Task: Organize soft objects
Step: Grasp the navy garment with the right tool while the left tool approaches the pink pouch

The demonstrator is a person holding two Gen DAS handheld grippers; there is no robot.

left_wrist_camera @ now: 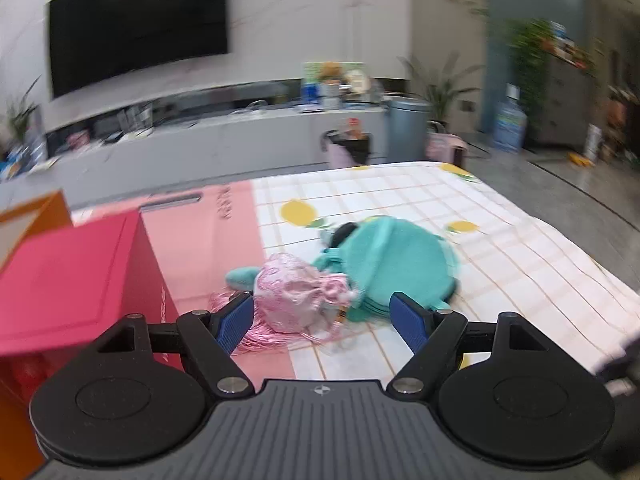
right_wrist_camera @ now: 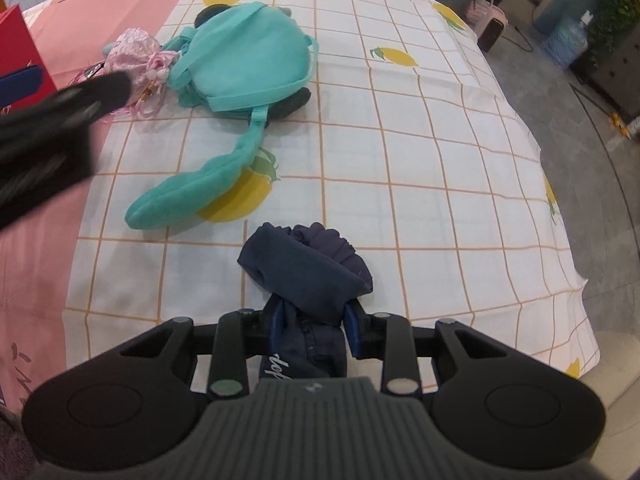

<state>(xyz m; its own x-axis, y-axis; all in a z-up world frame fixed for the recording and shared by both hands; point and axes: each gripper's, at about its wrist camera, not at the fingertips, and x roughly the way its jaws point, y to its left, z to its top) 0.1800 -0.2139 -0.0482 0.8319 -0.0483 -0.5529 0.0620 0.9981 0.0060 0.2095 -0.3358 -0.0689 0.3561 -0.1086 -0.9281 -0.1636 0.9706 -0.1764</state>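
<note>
A pink satin drawstring pouch (left_wrist_camera: 294, 294) with tassels lies on the bed against a teal plush bag (left_wrist_camera: 394, 266). My left gripper (left_wrist_camera: 322, 316) is open, its blue pads either side of the pouch, just short of it. In the right wrist view the pouch (right_wrist_camera: 134, 54) and teal bag (right_wrist_camera: 244, 66) lie at the far left, with the bag's long strap end (right_wrist_camera: 188, 196) trailing toward me. My right gripper (right_wrist_camera: 314, 322) is shut on a navy cloth bundle (right_wrist_camera: 306, 268), held over the checked sheet. The left gripper (right_wrist_camera: 60, 120) shows as a blurred black shape at left.
A red box (left_wrist_camera: 76, 276) and an orange box (left_wrist_camera: 34, 216) stand at the left by the pink part of the sheet (left_wrist_camera: 204, 236). The bed's right edge (right_wrist_camera: 576, 272) drops to a grey floor. A TV wall and low cabinet lie beyond the bed.
</note>
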